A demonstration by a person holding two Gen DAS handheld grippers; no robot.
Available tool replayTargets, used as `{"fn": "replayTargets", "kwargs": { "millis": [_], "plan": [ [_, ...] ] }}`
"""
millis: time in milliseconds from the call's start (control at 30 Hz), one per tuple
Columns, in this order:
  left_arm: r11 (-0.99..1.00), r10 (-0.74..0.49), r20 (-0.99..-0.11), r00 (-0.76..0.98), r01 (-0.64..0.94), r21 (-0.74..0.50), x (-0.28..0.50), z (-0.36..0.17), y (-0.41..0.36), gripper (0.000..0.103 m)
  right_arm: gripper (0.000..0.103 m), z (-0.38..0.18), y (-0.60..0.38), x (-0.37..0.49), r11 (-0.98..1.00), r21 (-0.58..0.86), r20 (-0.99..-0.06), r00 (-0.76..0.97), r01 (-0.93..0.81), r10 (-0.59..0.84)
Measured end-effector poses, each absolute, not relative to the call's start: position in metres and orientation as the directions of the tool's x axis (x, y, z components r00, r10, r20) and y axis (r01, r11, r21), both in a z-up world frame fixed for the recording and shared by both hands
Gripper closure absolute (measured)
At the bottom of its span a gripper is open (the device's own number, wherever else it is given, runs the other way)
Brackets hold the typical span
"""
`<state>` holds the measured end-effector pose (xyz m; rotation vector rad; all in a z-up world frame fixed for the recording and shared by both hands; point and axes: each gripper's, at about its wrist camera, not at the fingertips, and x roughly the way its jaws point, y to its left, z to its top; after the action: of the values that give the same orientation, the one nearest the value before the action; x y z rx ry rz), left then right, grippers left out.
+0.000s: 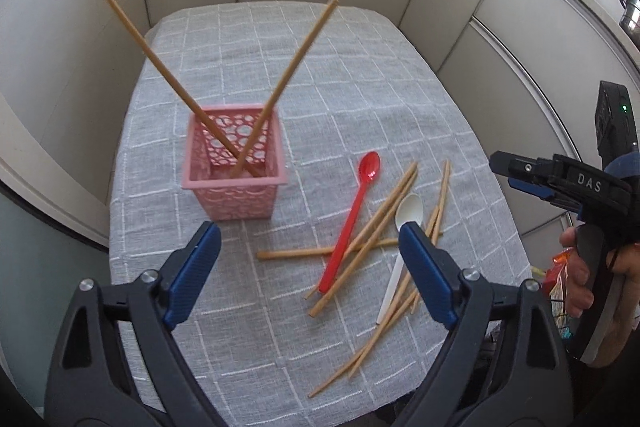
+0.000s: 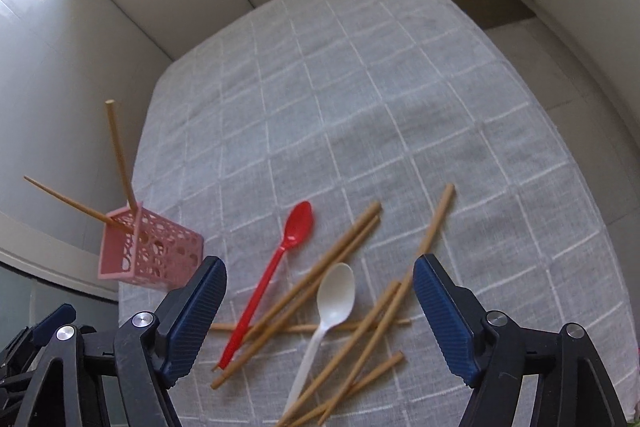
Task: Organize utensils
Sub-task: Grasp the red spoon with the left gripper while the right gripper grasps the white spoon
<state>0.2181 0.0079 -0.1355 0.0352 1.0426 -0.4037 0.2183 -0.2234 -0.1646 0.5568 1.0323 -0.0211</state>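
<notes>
- Basket (image 1: pixel 234 183): held two crossed chopsticks (image 1: pixel 256 131), leaning on its rim.
- Tabletop (image 2: pixel 360 107): a heap (image 2: pixel 340 307) of chopsticks and spoons lay unsorted.
- Left hand-held gripper (image 1: pixel 310 259), right hand-held gripper (image 2: pixel 320 303): jaws apart, empty, poised over the heap.

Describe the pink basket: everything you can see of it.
The pink basket is a small square holder that looks like plastic, its walls pierced with round holes under a solid rim. It stands upright on the grey checked tablecloth, to the left of the loose utensils, touching none of them. Two wooden chopsticks stand in it, crossing inside and leaning out to opposite sides. Neither gripper touches it.
</notes>
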Motion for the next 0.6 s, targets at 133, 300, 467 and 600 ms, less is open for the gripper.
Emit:
{"fn": "replayTargets", "kwargs": {
  "millis": [133,300,467,600],
  "plan": [
    [0.906,-0.321,-0.872,0.37,0.388,-0.169,0.215,-0.151,-0.017,0.013,0.022,-0.181,-0.233,0.217,0.844,0.436,-0.844,0.467,0.31,0.264],
    [0.904,-0.297,-0.893,0.338,0.4,-0.15,0.222,-0.166,-0.046,0.013,0.022,-0.198,-0.249,0.215,0.82,0.448,-0.861,0.42,0.355,0.288],
    [0.906,-0.283,-0.904,0.321,0.399,-0.142,0.233,-0.181,-0.076,0.013,0.022,-0.21,-0.263,0.216,0.804,0.45,-0.873,0.38,0.388,0.305],
    [0.909,-0.265,-0.899,0.348,0.402,-0.113,0.247,-0.193,-0.101,0.028,0.022,-0.216,-0.272,0.217,0.799,0.45,-0.877,0.366,0.399,0.311]
  ]
}}
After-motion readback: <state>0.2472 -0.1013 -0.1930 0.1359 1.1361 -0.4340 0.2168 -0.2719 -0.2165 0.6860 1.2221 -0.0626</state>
